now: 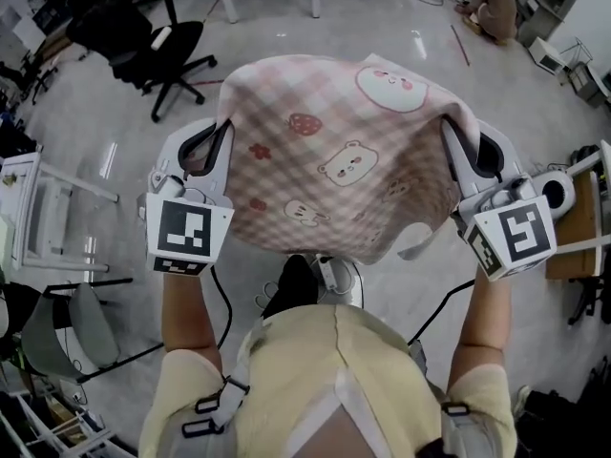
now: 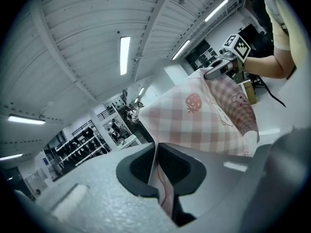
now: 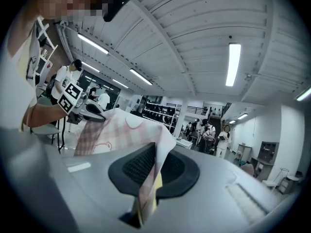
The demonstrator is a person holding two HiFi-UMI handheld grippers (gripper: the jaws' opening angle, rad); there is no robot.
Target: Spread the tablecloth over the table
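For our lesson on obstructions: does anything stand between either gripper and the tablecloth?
Nothing does. The left gripper and the right gripper are each shut on an edge of the tablecloth, which hangs spread between them. Where it must go cannot be seen.

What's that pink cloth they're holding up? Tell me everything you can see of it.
The tablecloth is soft, thin fabric in pink and white checks, printed with cartoon bears, strawberries and a rabbit. It rests on nothing, held in the air above the floor in front of the person. The left gripper and right gripper each pinch one edge between shut fingers, and the cloth hangs rumpled between them, its lower edge drooping.
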